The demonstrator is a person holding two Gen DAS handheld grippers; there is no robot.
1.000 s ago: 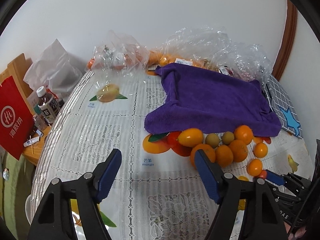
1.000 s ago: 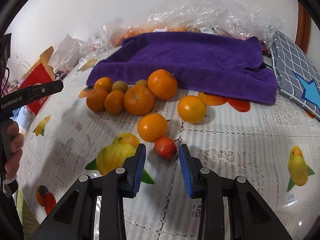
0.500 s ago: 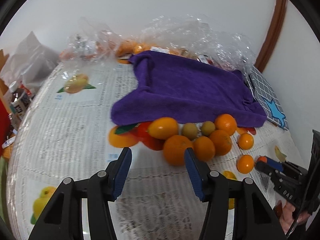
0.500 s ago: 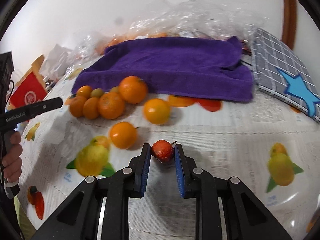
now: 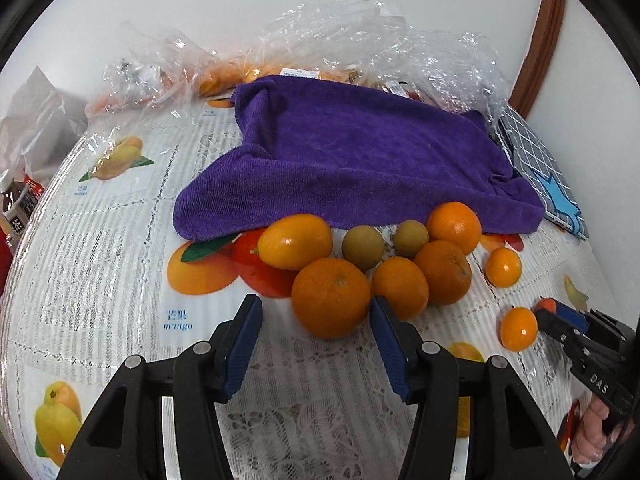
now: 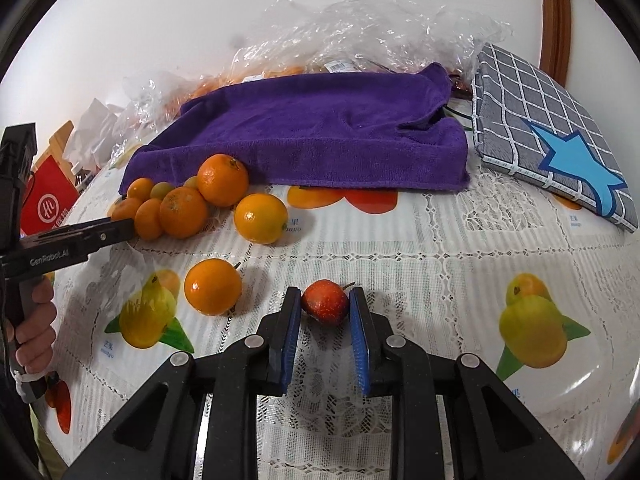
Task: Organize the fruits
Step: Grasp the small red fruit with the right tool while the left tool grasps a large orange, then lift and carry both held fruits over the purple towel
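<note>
A cluster of oranges (image 5: 330, 297) and two small green fruits (image 5: 362, 242) lies by the purple towel (image 5: 360, 160). My left gripper (image 5: 316, 322) is open, its fingers on either side of the front of the nearest large orange. Two small oranges (image 5: 518, 328) lie apart to the right. In the right wrist view my right gripper (image 6: 323, 309) is shut on a small red fruit (image 6: 325, 306) at the tablecloth. An orange (image 6: 213, 286) sits just to its left. The right gripper also shows in the left wrist view (image 5: 560, 316).
Crinkled clear plastic bags (image 5: 360, 40) with more fruit lie behind the towel by the wall. A grey checked pad with a blue star (image 6: 548, 136) lies at the right. A bottle (image 5: 16, 208) and a red bag (image 6: 48, 200) stand at the left edge.
My left gripper moved forward and right up to the large orange. My right gripper closed on the small red fruit.
</note>
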